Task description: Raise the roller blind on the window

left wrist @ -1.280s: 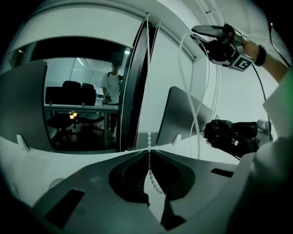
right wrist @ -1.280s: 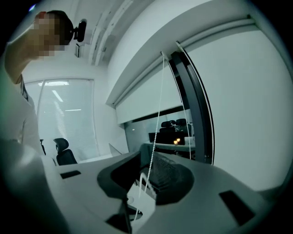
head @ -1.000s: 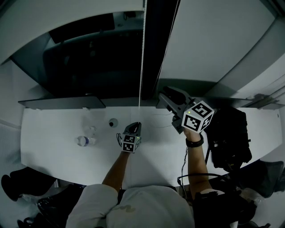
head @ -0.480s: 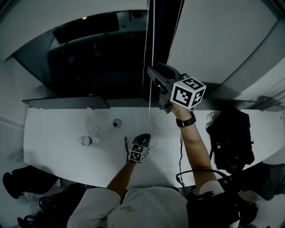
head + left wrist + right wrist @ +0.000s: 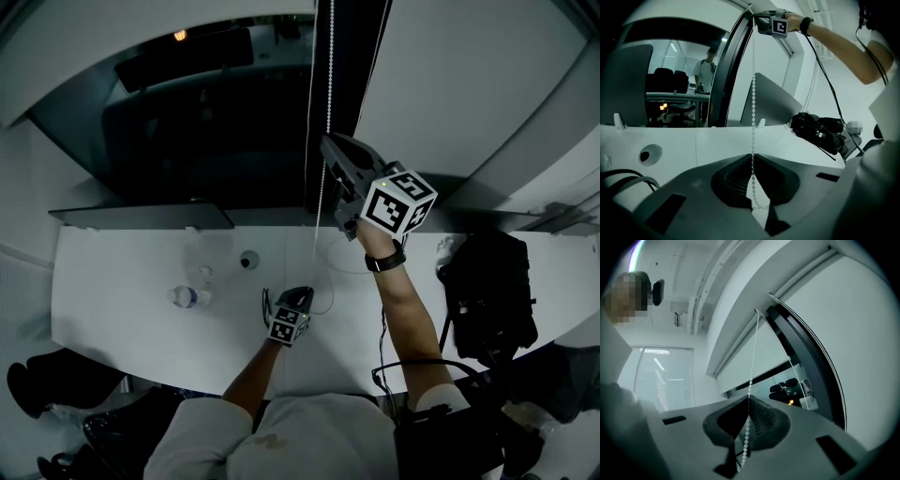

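At the window (image 5: 206, 122), left gripper (image 5: 752, 157) clamps bead chain (image 5: 753, 93); right gripper (image 5: 747, 400) just closed on it.

— What sort of room is this?
— An office. A long white desk (image 5: 112, 281) runs under the window (image 5: 187, 131), with a cable grommet (image 5: 248, 260) near its back edge and a water bottle (image 5: 187, 297) just left of it.
— Anything else?
— A black backpack (image 5: 487, 291) sits at the desk's right end. Through the glass, black office chairs (image 5: 665, 79) stand at another desk.
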Available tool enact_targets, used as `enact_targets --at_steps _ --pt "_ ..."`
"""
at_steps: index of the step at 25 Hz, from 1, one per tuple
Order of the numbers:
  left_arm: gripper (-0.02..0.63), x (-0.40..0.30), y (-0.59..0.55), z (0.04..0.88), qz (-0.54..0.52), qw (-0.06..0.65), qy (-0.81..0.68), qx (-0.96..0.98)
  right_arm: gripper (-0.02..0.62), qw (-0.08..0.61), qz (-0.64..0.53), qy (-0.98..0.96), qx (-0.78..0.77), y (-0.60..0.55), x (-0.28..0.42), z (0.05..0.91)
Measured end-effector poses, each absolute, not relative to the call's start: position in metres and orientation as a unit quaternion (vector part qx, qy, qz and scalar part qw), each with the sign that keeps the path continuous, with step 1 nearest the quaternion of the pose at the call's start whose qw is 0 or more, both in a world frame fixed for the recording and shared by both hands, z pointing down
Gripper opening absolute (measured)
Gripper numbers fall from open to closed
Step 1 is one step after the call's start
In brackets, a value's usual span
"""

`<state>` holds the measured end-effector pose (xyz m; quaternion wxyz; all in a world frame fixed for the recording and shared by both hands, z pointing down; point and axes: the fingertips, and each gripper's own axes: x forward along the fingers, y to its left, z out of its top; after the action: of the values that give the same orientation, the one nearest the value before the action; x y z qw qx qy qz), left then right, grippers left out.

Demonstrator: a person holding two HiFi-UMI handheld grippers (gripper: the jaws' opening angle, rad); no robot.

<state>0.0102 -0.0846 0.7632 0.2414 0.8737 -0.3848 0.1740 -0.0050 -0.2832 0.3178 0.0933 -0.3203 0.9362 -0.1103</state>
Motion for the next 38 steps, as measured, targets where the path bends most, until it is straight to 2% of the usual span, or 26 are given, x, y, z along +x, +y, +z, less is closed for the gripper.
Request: enact_targets --at_steps 5,8,9,11,14,20,26,31,38 --pt "0.014 0.008 -0.085 0.751 0.177 0.244 -0.375 0.876 0.006 0.072 -0.059 0.933 -0.349 -0.284 -0.002 0.318" --pt "0.015 0.006 -0.089 0.729 0.140 0.246 -0.370 0.885 0.006 0.074 -0.040 0.923 -0.375 -0.288 0.006 0.322" --pt "0.025 0.009 -0.089 0.718 0.122 0.261 -0.350 0.891 0.006 0.071 -0.033 0.921 -0.382 -0.289 0.007 0.325" --pt "0.121 0.013 -0.090 0.698 0.091 0.288 -0.308 0.902 0.006 0.062 -0.037 0.921 -0.383 -0.287 0.002 0.338" --pt "0.127 0.003 -0.103 0.671 0.049 0.289 -0.315 0.903 0.006 0.055 -0.066 0.923 -0.374 -0.279 -0.006 0.370" --pt "0.127 -0.047 -0.146 0.624 0.028 0.234 -0.374 0.897 0.006 0.027 -0.086 0.921 -0.380 -0.256 -0.014 0.427" --pt "0.127 -0.082 -0.200 0.535 -0.040 0.170 -0.410 0.895 0.006 -0.023 -0.142 0.921 -0.361 -0.226 -0.018 0.505" --pt "0.127 -0.069 -0.230 0.456 -0.114 0.149 -0.375 0.908 0.006 -0.060 -0.174 0.918 -0.352 -0.201 -0.021 0.558" --pt "0.127 -0.028 -0.250 0.396 -0.119 0.117 -0.326 0.931 0.006 -0.069 -0.200 0.912 -0.351 -0.182 -0.024 0.595"
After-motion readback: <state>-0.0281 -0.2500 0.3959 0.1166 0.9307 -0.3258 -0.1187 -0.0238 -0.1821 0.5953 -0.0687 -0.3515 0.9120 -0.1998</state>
